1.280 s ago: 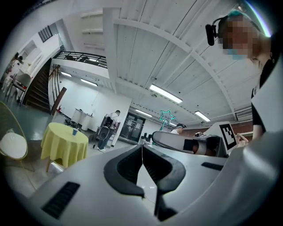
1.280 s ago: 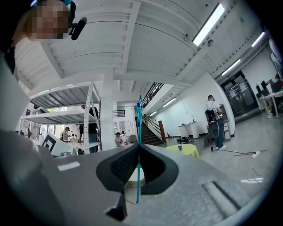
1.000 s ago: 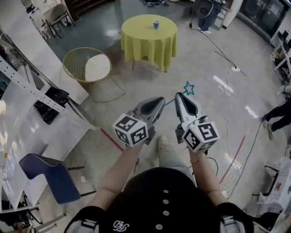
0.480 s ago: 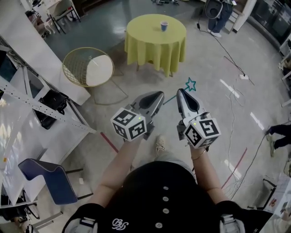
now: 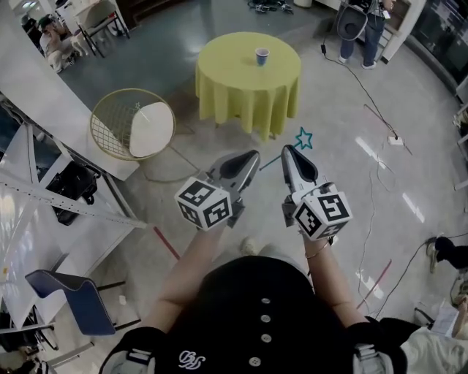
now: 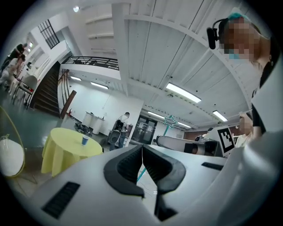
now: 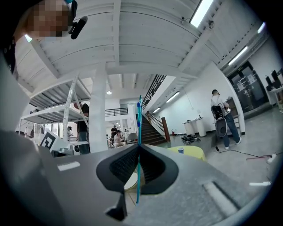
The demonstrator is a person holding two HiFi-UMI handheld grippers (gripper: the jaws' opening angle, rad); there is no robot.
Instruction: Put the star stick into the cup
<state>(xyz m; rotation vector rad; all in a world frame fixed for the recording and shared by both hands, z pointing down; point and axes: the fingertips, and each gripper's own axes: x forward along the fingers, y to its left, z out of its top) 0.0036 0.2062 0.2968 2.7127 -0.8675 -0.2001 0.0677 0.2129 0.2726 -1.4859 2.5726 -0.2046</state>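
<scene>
Far across the floor from me, the cup (image 5: 262,55) stands upright on the yellow-clothed bench (image 5: 234,58), well apart from both grippers. The right gripper (image 5: 287,151) is clamped on the star stick (image 5: 303,138), which crosses its pads with the star above and to the right and the tail slanting toward the left gripper (image 5: 252,155). That one has its jaws pressed together, with nothing in them that I can make out.

My worry is the grip. The stick is thin and pinched crosswise, so I judge it could pivot or slide in the pads. Its tail sits just beside the left gripper and could snag there. The cup looks small and light, and a clumsy poke might tip it.

A wicker chair (image 5: 131,124) stands to the left, cables (image 5: 380,117) trail along the floor to the right, and people (image 5: 362,18) stand beyond the bench. The straight path to the bench looks open.
</scene>
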